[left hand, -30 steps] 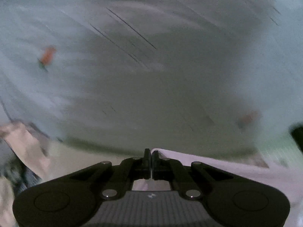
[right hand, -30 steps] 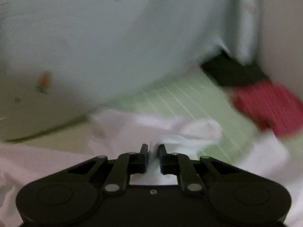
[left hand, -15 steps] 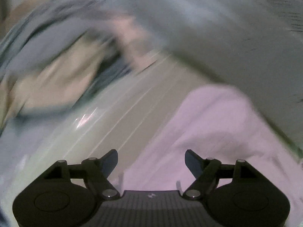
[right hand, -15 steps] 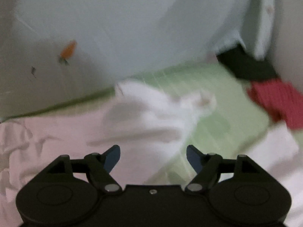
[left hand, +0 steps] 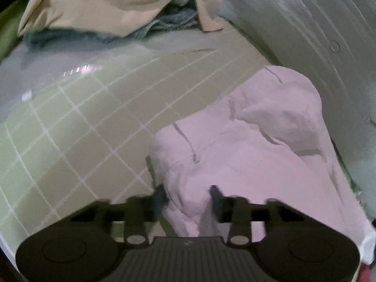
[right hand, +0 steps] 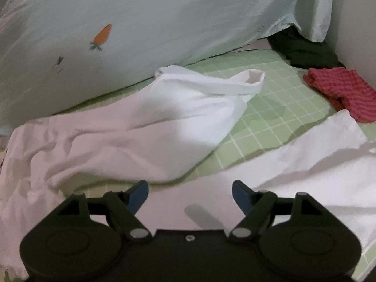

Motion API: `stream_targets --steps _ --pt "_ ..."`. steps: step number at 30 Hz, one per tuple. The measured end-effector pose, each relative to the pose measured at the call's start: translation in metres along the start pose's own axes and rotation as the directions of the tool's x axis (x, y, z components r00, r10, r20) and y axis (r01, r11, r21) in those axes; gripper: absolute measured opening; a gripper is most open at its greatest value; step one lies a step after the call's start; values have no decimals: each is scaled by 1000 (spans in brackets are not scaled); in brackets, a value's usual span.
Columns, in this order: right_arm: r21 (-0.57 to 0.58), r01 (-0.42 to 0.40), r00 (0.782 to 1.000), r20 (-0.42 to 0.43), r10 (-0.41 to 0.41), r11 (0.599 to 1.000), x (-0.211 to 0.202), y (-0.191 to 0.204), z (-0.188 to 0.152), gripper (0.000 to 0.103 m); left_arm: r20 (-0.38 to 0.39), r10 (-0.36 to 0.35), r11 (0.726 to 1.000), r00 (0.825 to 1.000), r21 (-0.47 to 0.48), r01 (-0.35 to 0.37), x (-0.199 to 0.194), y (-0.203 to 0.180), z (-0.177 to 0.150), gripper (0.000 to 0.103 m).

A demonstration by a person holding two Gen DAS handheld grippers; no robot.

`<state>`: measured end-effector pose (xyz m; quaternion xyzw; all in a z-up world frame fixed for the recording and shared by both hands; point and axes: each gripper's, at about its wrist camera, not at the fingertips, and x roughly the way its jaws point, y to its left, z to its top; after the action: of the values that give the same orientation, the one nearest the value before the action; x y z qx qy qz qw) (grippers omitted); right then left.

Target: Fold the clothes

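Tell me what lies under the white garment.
The white garment lies on a green checked sheet, which shows around it. Whatever is beneath its middle is covered, so I cannot tell.

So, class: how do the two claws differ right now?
The left claw has just been closing, with a fold of the white garment between its fingers; the right claw stands wide and empty above the garment. Both point down at the white garment.
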<state>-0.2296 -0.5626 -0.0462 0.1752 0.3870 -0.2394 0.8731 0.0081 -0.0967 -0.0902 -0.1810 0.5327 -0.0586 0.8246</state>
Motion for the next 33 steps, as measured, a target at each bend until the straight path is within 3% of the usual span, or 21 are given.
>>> stream_targets --steps 4,8,10,13,16,17,21,27,33 --pt "17 16 1000 -4 -16 1000 -12 6 -15 80 82 15 998 996 60 -20 -17 9 2 21" --pt "43 22 1000 -18 -21 999 -18 15 -30 80 191 115 985 975 102 -136 -41 35 10 21" --pt "37 18 999 -31 -17 999 -19 22 -40 80 210 165 980 964 76 -184 -51 58 15 21" --pt "10 12 999 -50 -11 1000 -23 35 -54 80 175 225 969 958 57 -238 -56 86 19 21" --pt "-21 15 998 -59 -16 1000 -27 41 -65 80 151 229 970 962 50 -238 -63 94 12 27" --pt "-18 17 998 -62 -18 1000 -27 40 -68 80 146 229 970 962 49 -238 -66 95 10 31" --pt "20 19 997 -71 -18 1000 -25 29 -70 80 191 228 970 955 43 -240 -85 76 5 70" --pt "30 1 999 -49 0 1000 -16 3 -50 80 295 178 972 939 96 -214 -102 16 -6 87" --pt "80 11 1000 -17 -9 997 -4 -51 -13 80 206 143 970 968 164 -179 -75 -53 -34 98"
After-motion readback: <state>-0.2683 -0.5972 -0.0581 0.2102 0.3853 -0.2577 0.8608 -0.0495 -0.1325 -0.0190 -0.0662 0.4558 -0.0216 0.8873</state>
